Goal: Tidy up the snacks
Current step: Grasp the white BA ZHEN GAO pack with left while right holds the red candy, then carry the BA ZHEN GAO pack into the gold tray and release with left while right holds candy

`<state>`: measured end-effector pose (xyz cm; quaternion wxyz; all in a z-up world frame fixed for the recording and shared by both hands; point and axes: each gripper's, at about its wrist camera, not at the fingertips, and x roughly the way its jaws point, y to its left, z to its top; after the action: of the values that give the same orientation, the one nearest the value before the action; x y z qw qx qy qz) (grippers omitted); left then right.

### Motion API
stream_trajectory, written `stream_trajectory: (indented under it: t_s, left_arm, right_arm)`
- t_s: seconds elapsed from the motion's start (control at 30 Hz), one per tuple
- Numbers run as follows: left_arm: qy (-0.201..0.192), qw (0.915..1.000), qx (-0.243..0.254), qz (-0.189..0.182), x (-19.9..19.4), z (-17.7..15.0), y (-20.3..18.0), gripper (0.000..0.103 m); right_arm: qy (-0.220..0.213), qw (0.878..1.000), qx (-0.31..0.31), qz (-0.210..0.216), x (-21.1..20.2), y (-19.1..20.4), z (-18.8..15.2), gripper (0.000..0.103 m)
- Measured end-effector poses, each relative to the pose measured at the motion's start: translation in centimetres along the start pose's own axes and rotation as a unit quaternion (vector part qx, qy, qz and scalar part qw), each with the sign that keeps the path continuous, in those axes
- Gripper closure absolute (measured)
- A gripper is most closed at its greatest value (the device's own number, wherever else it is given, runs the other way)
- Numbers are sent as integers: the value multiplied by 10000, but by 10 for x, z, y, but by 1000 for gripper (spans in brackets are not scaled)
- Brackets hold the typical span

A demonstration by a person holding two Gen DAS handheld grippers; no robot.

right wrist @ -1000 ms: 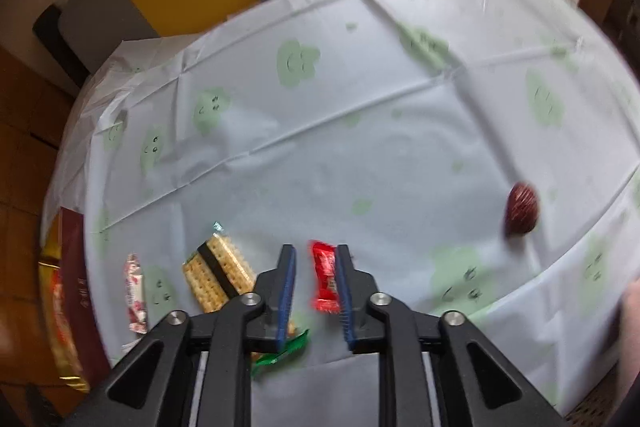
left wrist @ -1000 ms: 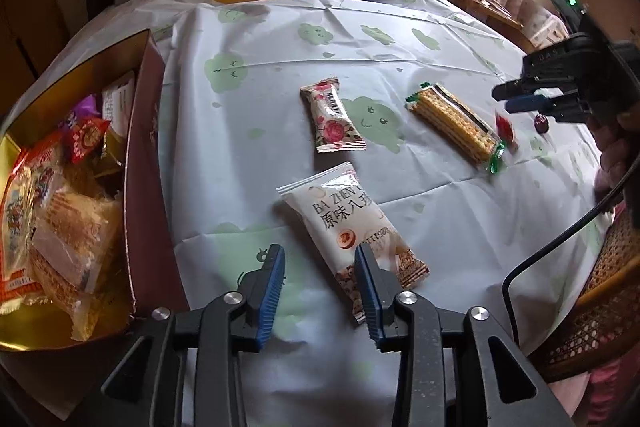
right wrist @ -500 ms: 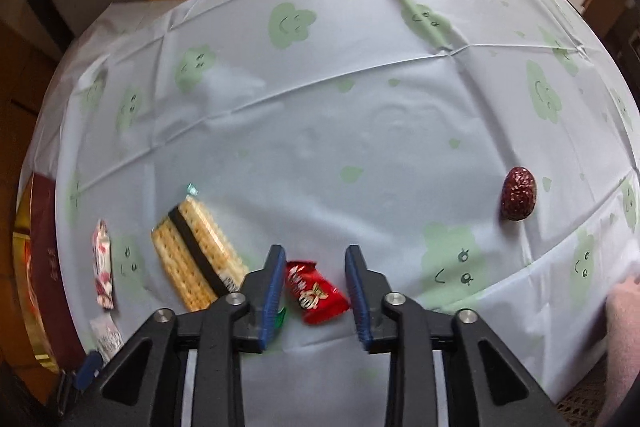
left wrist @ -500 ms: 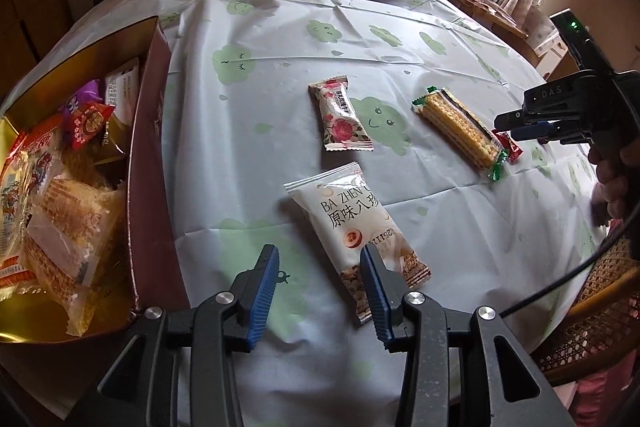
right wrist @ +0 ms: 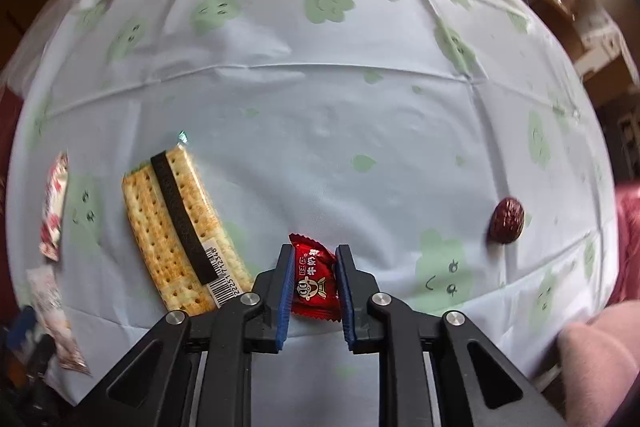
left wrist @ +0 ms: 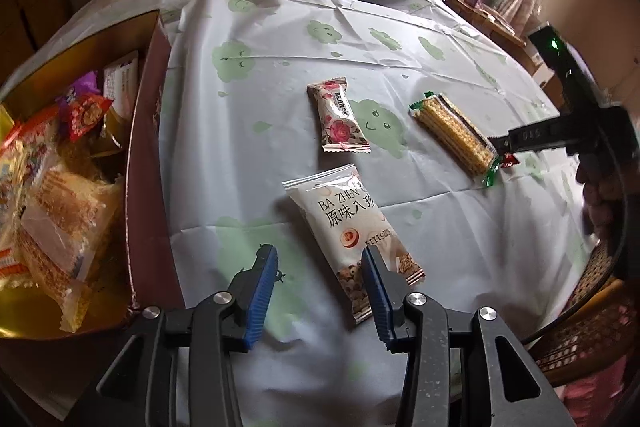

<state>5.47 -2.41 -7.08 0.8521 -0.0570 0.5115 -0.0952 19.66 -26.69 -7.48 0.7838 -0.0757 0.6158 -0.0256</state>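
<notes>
The right hand-held gripper [right wrist: 311, 281] has its pads narrowed around the red candy [right wrist: 313, 279], which lies on the surface just beside the cracker pack [right wrist: 176, 231]; it is probably light, crinkly and slippery, best pinched across its plump middle.

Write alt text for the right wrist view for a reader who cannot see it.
The right gripper has its blue fingers against both sides of a small red foil candy on a pale blue tablecloth with green cloud faces. A long clear-wrapped cracker pack with a black stripe lies to its left, a dark red wrinkled date to its right.
</notes>
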Motion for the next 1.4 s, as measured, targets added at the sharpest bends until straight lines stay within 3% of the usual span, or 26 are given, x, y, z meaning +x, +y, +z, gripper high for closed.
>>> stream_trajectory:
  t_s: [0.23, 0.43, 0.5, 0.57, 0.67, 0.87, 1.4]
  left_arm:
    - [5, 9999, -134, -24, -2, 9, -12, 42]
    - [303, 9991, -178, 249, 20, 28, -29, 42]
    - [348, 9983, -18, 461, 29, 29, -35, 46]
    - [166, 9962, 337, 783, 28, 23, -43, 58]
    - [-48, 9957, 569, 727, 23, 13, -42, 64]
    - [-333, 9939, 703, 786, 10, -4, -32, 66]
    - [-952, 9912, 602, 690, -34, 0, -26, 67]
  right_arm:
    - [-22, 10000, -55, -33, 0, 1, 1, 82]
    - [-47, 9999, -116, -85, -4, 4, -7, 82]
    - [-53, 9998, -145, -103, -4, 5, -7, 82]
    - [-65, 9996, -215, -148, -6, 9, -8, 82]
    - [-92, 9993, -305, -207, -4, 14, -10, 83]
    - [-103, 9990, -374, -240, -3, 19, -11, 83]
    - [-161, 9983, -463, -307, -5, 23, -13, 83]
